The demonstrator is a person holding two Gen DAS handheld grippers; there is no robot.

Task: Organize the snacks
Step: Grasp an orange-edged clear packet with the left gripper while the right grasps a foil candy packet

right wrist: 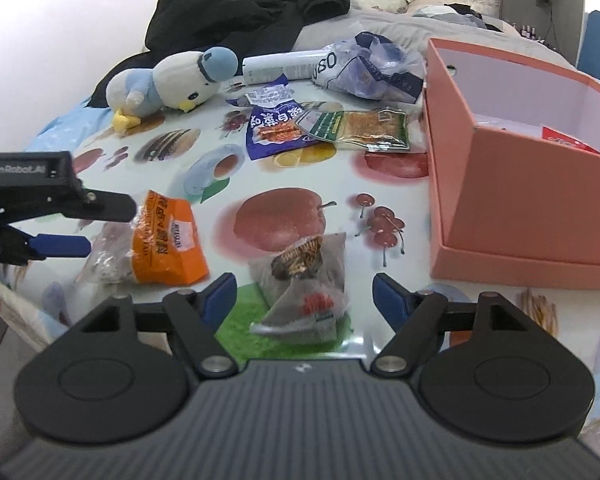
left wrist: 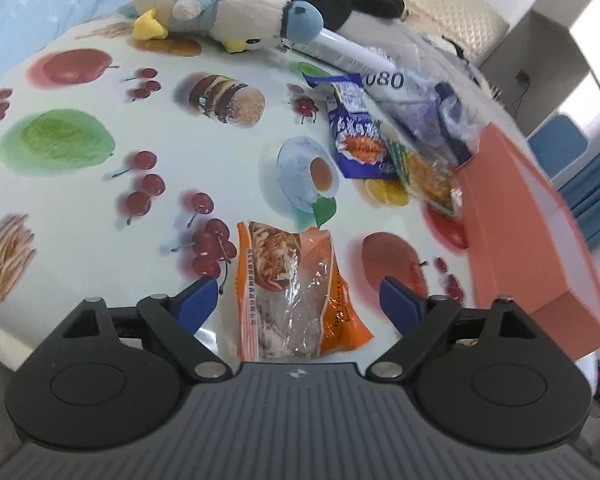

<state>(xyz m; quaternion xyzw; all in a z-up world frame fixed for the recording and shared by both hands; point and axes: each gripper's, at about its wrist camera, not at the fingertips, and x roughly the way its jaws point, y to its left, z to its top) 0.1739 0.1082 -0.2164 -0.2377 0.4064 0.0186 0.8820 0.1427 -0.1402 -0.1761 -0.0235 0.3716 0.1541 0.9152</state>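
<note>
Snacks lie scattered on the fruit-print tablecloth [right wrist: 172,80]; we count four loose packets. An orange packet [left wrist: 296,292] lies flat between the wide-spread fingers of our left gripper [left wrist: 300,300], which holds nothing. In the right wrist view the same orange packet [right wrist: 168,240] lies with the left gripper [right wrist: 80,224] at its end; we cannot tell whether the blue finger [right wrist: 62,246] touches it. A grey packet [right wrist: 304,288] lies between the fingers of our right gripper [right wrist: 305,298], also spread wide and gripping nothing.

Farther back, a blue packet [right wrist: 272,130] and a green-and-yellow packet [right wrist: 356,130] overlap, the green one lying partly on the blue. In the left wrist view the blue packet [left wrist: 356,140] and green-and-yellow packet [left wrist: 424,176] sit just beside the box.

One salmon-pink box [right wrist: 520,184] stands open at the right of the cloth, white inside, with a red-printed item in it whose kind we cannot make out. From the left wrist the box [left wrist: 516,220] shows only its outer wall and rim.

Other things, one of each: a stuffed bird [right wrist: 172,80], white and pale blue with yellow beak and feet, lying on its side at the far edge; a white tube [right wrist: 288,65] just behind it, printed "080"; a crumpled plastic bag [right wrist: 376,68], touching the tube's end and near the box corner; a black garment [right wrist: 252,8] heaped behind the bird. Nothing stands between the grey packet and the box except bare cloth.
</note>
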